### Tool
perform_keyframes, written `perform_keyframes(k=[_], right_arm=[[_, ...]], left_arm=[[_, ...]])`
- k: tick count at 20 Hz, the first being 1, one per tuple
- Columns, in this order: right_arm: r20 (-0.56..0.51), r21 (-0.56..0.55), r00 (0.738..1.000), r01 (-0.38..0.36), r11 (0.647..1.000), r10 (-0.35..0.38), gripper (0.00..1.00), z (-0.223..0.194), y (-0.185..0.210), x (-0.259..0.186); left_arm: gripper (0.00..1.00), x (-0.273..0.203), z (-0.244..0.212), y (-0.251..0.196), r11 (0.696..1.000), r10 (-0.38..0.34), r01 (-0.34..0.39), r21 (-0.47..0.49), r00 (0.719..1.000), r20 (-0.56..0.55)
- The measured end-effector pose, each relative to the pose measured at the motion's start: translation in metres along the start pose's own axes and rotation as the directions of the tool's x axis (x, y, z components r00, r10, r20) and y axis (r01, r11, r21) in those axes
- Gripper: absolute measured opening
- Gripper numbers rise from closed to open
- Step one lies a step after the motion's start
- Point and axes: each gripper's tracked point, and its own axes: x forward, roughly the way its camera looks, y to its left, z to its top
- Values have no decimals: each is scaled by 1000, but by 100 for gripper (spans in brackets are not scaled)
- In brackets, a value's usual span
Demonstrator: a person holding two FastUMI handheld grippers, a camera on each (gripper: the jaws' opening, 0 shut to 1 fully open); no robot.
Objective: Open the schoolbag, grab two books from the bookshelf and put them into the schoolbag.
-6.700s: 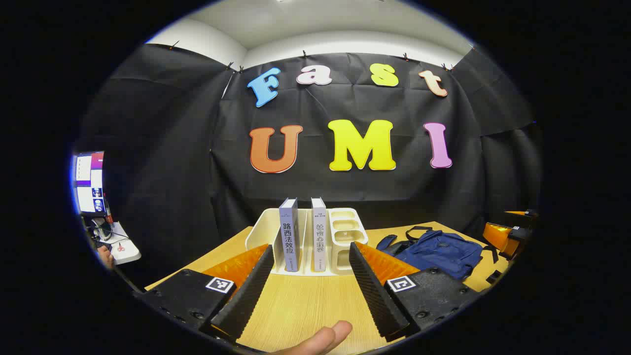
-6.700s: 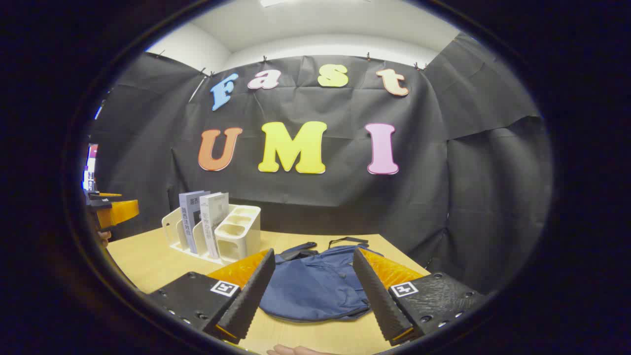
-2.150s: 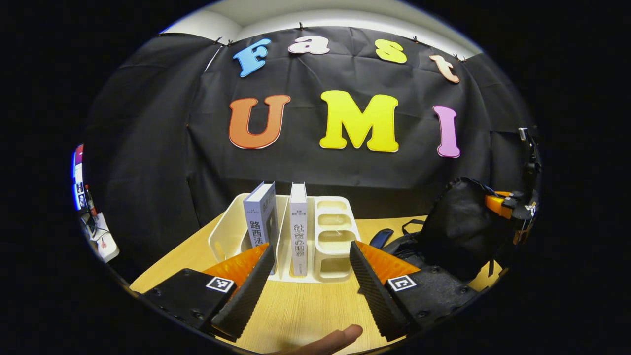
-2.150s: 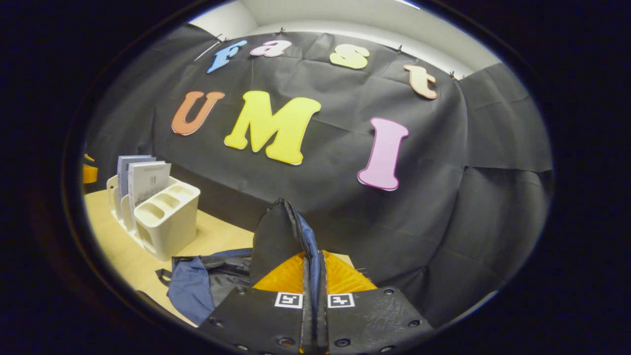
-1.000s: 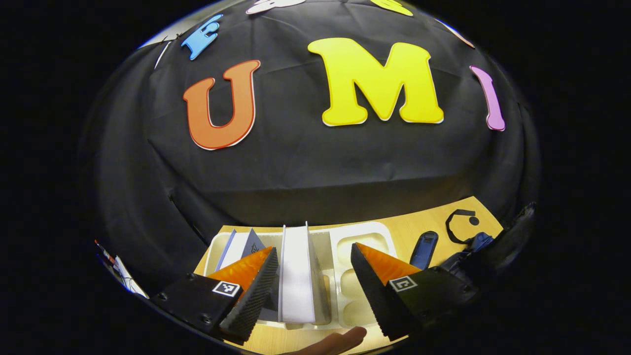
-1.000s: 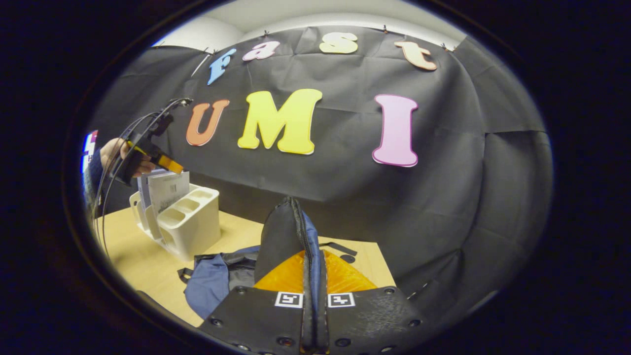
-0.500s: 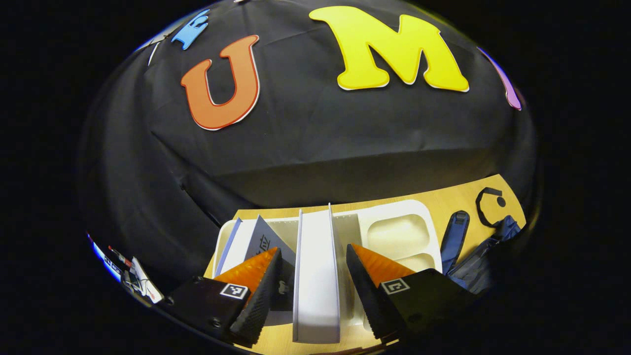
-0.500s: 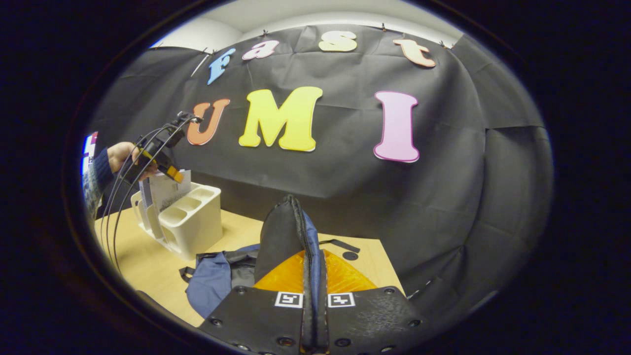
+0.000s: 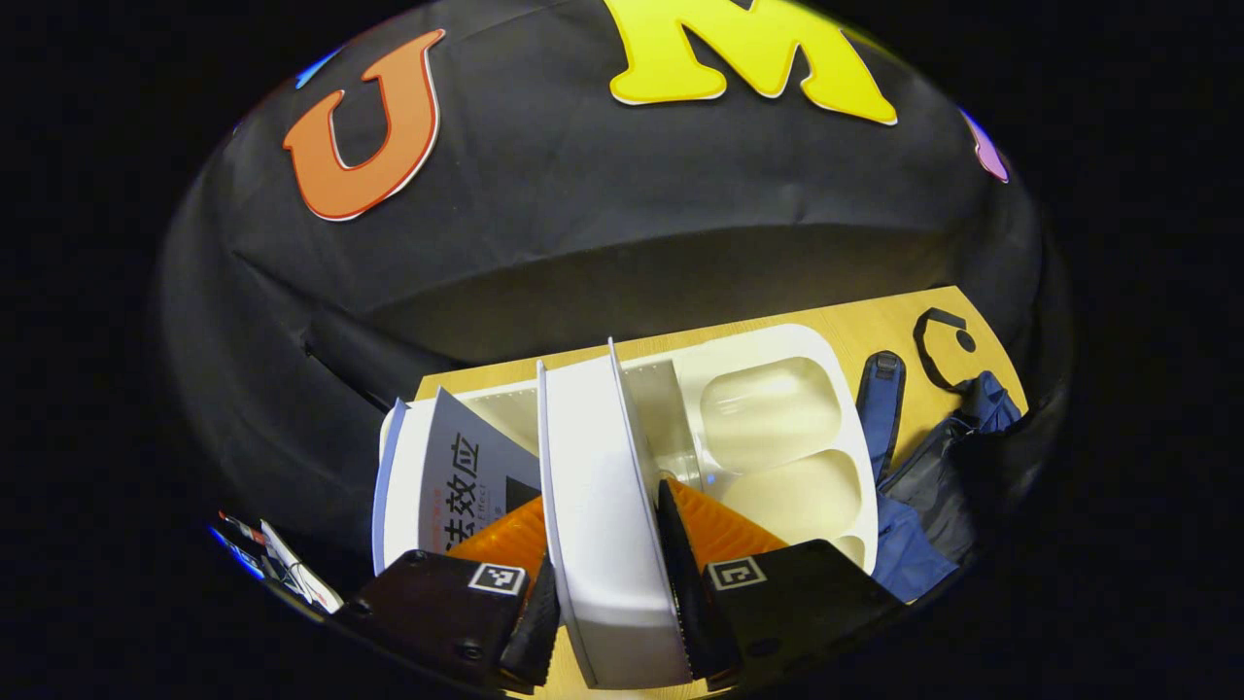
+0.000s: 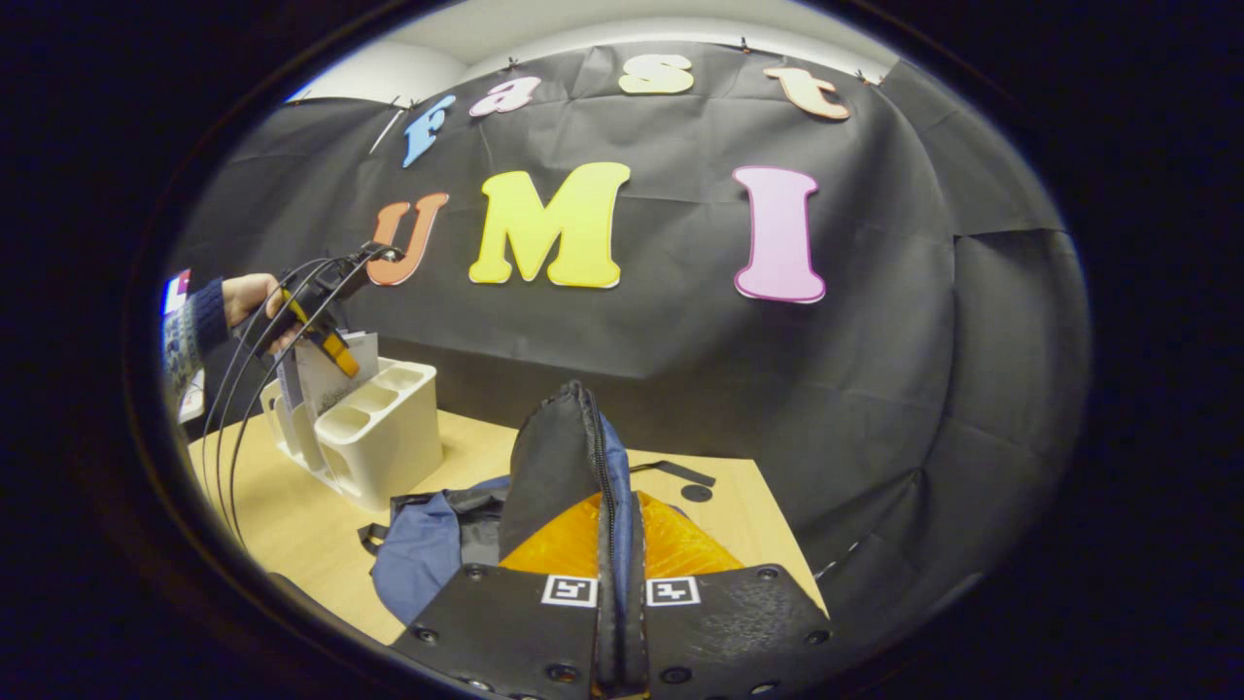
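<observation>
I look down onto the white bookshelf (image 9: 777,340) from above in the left gripper view. My left gripper (image 9: 607,612) is shut on the top edge of the white book (image 9: 593,467), one finger on each cover. A grey book (image 9: 457,467) leans in the slot to its left. The blue schoolbag (image 9: 904,554) lies to the right. In the right gripper view my right gripper (image 10: 615,544) is shut on the schoolbag's zip edge and holds the dark flap (image 10: 549,457) upright, the bag's body (image 10: 418,554) slumped on the table. Farther off, the left gripper (image 10: 326,340) sits over the books (image 10: 335,379).
The bookshelf (image 10: 389,437) stands at the table's (image 10: 282,515) back left, with empty pen compartments (image 9: 768,408) on its right side. A hand and sleeve (image 10: 228,301) with trailing cables hold the left gripper. Bag straps (image 9: 880,399) lie on the wood behind the bag.
My left gripper has come down over the shelf and its fingers have closed onto the white book. The right gripper keeps the bag flap held up, nearly still.
</observation>
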Motion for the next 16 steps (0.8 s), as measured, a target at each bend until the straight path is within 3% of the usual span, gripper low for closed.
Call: perform_keyframes(k=[1, 2, 3, 8, 9, 10, 12, 15, 16], right_arm=[[0, 2, 1000, -3, 1000, 3, 4, 0, 1, 0], [0, 4, 1000, -4, 1000, 4, 4, 0, 1, 0], [-3, 2, 1000, -2, 1000, 2, 4, -2, 1, 0], [-8, 5, 1000, 2, 1000, -2, 4, -6, 2, 1], [-11, 3, 1000, 5, 1000, -5, 2, -9, 2, 1], [-12, 2, 1000, 9, 1000, -9, 3, -9, 2, 1], [-11, 2, 1000, 9, 1000, -9, 4, -11, 4, 0], [-15, -1, 1000, 11, 1000, -11, 4, -12, 6, 3], [-16, 1, 1000, 9, 1000, -9, 2, -13, 7, 4]], left_arm=[[56, -2, -4, -2, 1000, -9, 9, -8, 1000, -7], [51, -5, -6, -4, 1000, -17, 17, -21, 1000, -11], [53, -8, -9, -6, 999, -28, 28, -36, 1000, -10], [47, -39, -27, -7, 992, -54, 52, -118, 998, -15], [51, -47, -31, -6, 990, -54, 52, -128, 998, -15], [47, -57, -36, -6, 988, -60, 58, -141, 998, -12], [51, -76, -45, -6, 980, -80, 79, -182, 997, 1], [47, -106, -64, -9, 964, -119, 121, -237, 993, 23], [51, -115, -72, -10, 959, -129, 133, -250, 991, 33]])
